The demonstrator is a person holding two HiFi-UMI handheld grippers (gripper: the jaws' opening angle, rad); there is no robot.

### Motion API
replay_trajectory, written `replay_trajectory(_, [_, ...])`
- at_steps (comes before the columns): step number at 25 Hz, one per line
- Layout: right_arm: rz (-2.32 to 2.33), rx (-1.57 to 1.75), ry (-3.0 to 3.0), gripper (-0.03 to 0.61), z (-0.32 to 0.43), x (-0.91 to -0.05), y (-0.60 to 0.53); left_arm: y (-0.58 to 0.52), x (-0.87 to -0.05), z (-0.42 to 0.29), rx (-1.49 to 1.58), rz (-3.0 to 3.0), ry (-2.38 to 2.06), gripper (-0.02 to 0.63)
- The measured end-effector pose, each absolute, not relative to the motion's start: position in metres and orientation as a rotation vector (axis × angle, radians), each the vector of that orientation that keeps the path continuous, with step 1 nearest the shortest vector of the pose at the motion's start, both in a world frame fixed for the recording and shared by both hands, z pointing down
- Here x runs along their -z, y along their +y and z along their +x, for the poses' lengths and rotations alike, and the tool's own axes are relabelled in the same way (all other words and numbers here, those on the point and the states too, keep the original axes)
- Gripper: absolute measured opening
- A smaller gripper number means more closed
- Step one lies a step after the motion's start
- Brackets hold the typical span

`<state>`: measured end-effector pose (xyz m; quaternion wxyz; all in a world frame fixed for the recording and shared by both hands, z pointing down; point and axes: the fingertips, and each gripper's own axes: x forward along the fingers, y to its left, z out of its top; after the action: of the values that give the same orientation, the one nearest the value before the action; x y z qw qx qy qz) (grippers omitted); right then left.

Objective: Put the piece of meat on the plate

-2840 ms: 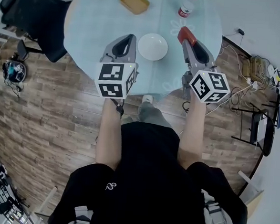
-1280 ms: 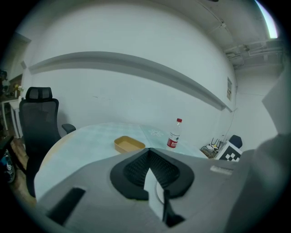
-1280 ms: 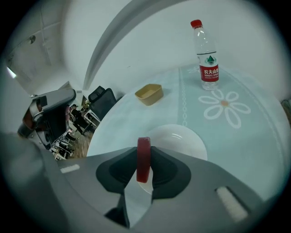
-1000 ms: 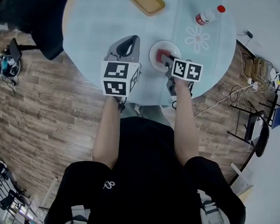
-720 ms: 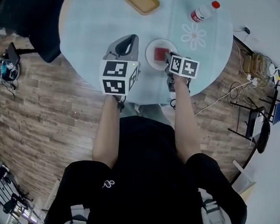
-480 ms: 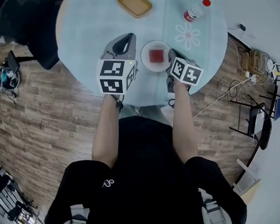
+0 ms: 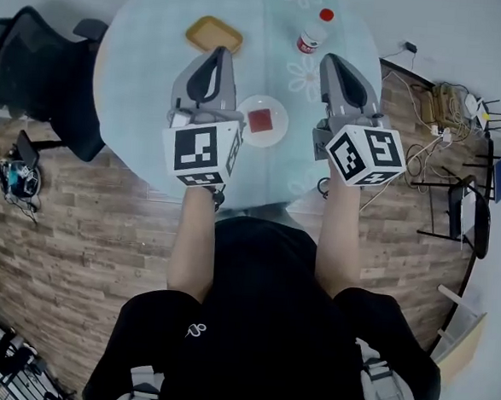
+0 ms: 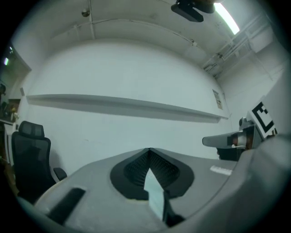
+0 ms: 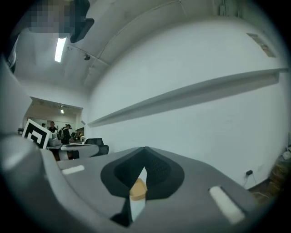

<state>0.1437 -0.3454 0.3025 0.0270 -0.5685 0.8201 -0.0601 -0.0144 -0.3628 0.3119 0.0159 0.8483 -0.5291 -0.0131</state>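
Note:
In the head view a red square piece of meat (image 7: 259,119) lies flat on a small white plate (image 7: 241,129) near the front edge of the round pale-blue table (image 7: 157,69). My left gripper (image 7: 218,51) hovers high, left of the plate, jaws shut and empty. To the plate's right, my right gripper (image 7: 333,60) is held just as high, also shut with nothing in it. Both point level at a white wall: the left gripper (image 8: 149,150) and the right gripper (image 9: 145,149) show their tips meeting in their own views.
A yellow tray (image 7: 214,34) and a red-capped bottle (image 7: 310,37) sit farther back on the table. A black office chair (image 7: 38,60) stands to the left. Cables (image 7: 445,106) and dark chair frames (image 7: 467,219) lie on the wood floor at right.
The right gripper left the meat on the plate, shut its jaws, and rose to the plate's right. The left gripper rose too. Both now point level.

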Motion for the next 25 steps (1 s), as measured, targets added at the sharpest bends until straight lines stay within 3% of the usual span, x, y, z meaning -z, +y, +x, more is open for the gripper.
replay_trajectory(25, [-1.738, 0.167, 2.557, 0.009, 0.139, -0.292, -0.363, -0.372, -0.301, -0.013, -0.078, 2.629, -1.677, -0.006])
